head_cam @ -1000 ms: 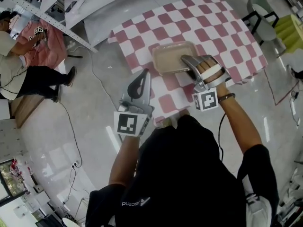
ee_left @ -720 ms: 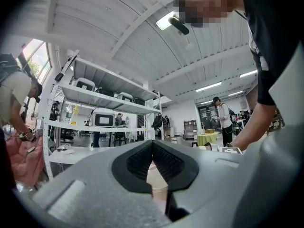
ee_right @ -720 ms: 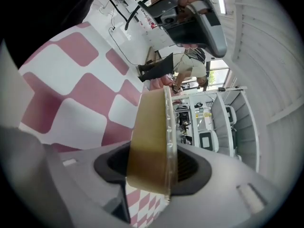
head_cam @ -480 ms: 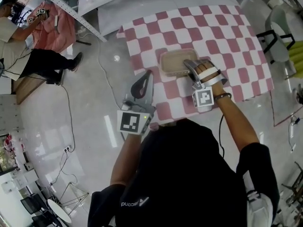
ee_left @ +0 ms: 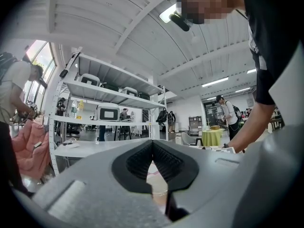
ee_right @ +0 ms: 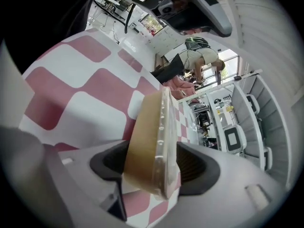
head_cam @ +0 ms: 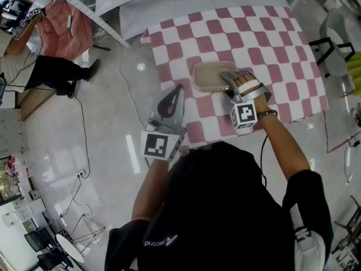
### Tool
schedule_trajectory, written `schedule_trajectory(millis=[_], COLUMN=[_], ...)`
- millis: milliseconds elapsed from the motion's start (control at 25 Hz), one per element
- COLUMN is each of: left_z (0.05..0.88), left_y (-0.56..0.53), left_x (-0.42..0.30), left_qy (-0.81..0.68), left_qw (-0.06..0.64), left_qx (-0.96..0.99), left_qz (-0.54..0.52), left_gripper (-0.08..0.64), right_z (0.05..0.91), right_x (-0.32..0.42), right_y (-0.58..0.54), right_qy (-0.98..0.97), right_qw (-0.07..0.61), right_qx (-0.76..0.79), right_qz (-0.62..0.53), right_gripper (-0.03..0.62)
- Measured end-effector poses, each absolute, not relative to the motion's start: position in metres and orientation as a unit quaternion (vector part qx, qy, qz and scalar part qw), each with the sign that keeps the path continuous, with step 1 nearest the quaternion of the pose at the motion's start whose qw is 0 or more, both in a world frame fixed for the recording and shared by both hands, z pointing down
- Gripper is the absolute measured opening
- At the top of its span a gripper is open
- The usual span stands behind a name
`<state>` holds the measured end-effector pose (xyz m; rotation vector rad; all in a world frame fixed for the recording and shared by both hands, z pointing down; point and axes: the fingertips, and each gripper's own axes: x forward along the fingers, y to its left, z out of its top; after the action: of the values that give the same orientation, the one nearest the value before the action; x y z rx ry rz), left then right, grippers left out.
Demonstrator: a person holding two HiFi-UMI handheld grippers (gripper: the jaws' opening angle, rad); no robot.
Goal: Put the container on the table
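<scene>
The container has come down onto the checked counter. A second ago it was riding higher in the right hand-held gripper; now it lies low over the pink and white squares, a little in from the near edge. The right jaws are opening at this moment, with the container's near end between them. In the right gripper view there is a sliver of daylight between the clear lid and the pad on that side, so the squeeze looks to be off. The tan base of the container sits close against the other pad, and I'd guess that end is still propped a touch off the counter, though I can't be sure. For the task, that means the putting-down is as good as done. What remains is to slide the jaws back without dragging the tub along.

The left hand-held gripper hangs off the counter's near corner, well apart from all this. Its jaws are pressed together at the tips with nothing in them, as the left gripper view shows.

The container is a shallow rounded rectangle, lid side up. From the head view its long axis runs across the picture, roughly along the counter's near edge. One short end points at the right hand-held gripper and the other points away to the left. In the right gripper view it is seen edge-on, stretching straight away along the jaws.
</scene>
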<state>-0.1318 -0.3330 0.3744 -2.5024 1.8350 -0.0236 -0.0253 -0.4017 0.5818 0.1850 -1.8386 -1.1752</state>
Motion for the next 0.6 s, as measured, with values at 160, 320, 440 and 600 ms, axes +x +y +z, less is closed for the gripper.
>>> schedule_trajectory(millis=[160,320,440,600], left_z=[0.382,0.39,0.393,0.385], left_y=[-0.332,-0.33,-0.329,-0.328], left_x=[-0.133,-0.127,-0.12,-0.116], left_qy=[0.589,0.579,0.568,0.563], left_qw=[0.008,-0.001,-0.009,0.009], left_qx=[-0.808,-0.815,-0.822,-0.826], left_qz=[-0.015,-0.026,-0.035,-0.022], left_gripper=[0.009,0.009,0.009,0.009], right_z=[0.581,0.581,0.576,0.553], right_x=[-0.025,-0.024,-0.022,-0.027], right_y=[-0.39,-0.376,-0.368,-0.354], right_qy=[-0.765,-0.779,-0.785,-0.793], right_qw=[0.452,0.445,0.438,0.403], right_qx=[0.06,0.041,0.036,0.046], right_qz=[-0.454,-0.439,-0.436,-0.453], right_gripper=[0.33,0.367,0.376,0.376])
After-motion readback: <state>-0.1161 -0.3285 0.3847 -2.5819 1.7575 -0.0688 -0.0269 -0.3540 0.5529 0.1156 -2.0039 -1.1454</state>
